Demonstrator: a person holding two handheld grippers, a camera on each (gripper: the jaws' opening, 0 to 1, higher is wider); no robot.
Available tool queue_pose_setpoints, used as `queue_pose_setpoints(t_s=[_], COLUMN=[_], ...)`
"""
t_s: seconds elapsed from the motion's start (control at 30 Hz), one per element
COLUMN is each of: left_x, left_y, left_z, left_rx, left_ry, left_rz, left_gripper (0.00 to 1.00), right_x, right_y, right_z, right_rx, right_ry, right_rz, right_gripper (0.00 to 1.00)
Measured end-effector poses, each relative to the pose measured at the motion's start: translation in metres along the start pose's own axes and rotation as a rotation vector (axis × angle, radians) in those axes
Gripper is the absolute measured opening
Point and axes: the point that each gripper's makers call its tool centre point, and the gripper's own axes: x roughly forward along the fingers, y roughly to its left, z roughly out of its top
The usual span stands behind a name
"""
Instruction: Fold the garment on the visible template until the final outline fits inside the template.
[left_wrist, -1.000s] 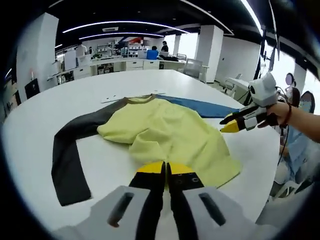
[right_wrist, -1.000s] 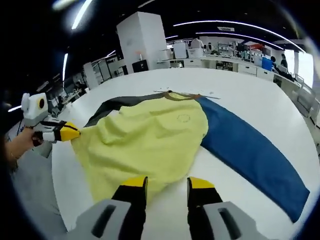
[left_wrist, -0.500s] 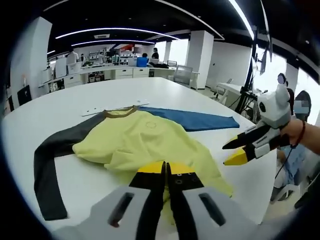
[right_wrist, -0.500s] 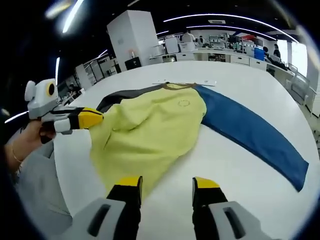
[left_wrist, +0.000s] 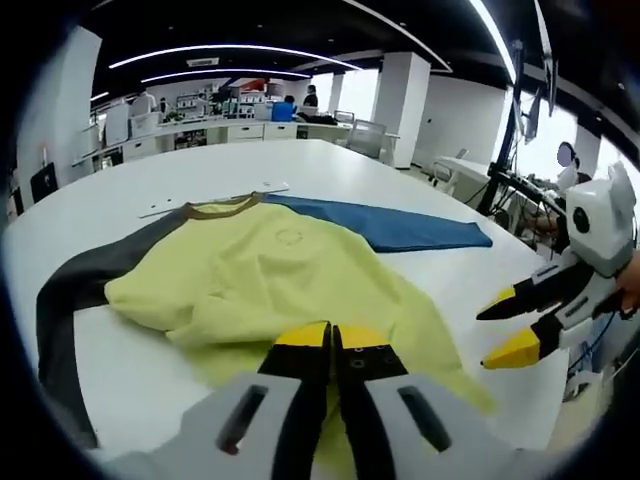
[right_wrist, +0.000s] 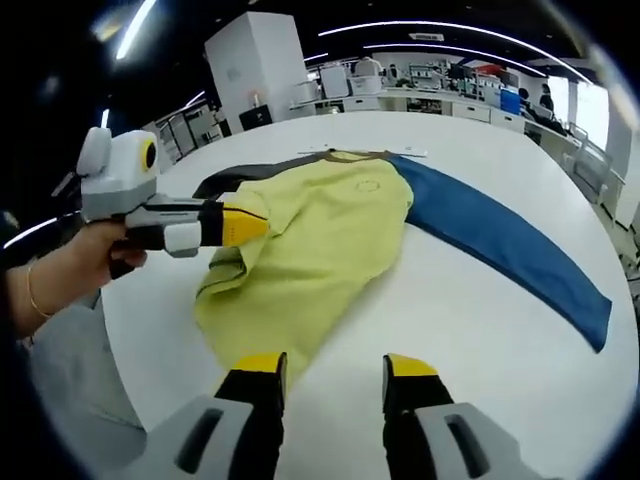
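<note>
Mid-fold: my left gripper (left_wrist: 332, 345) clamps the yellow shirt hem (right_wrist: 250, 262), right gripper (right_wrist: 333, 372) open & empty; next, carry hem toward collar (left_wrist: 222, 207).

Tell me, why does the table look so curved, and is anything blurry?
Left gripper view: the fisheye lens bows the white table; the shirt stays sharp. Right gripper view: same bowing; the near hand looks slightly soft, and ceiling light strips glare.

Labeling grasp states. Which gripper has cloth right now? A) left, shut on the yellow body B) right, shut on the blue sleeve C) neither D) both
A: the left gripper has its jaws pressed together on the yellow shirt body; the right gripper stands open over the bare white table.
</note>
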Motion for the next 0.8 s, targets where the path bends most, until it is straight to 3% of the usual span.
queue_pose_setpoints(t_s=[0.33, 0.6, 0.8], left_x=[0.017, 0.018, 0.002], left_y=[-0.002, -0.003, -0.008], left_z=[-0.021, -0.021, 0.000], left_rx=[0.042, 0.070, 0.142], left_ry=[0.065, 0.061, -0.017], left_rz=[0.050, 0.070, 0.038], left_gripper=[0.01, 0.05, 0.26], right_x=[0.000, -0.001, -0.003], right_y=[0.000, 0.000, 0.004], right_z=[-0.008, -0.007, -0.006], right_rx=[-0.009, 0.004, 0.007], right_ry=[0.023, 0.019, 0.015], right_rz=[-0.042, -0.050, -0.047], right_gripper=[0.35, 0.35, 0.36])
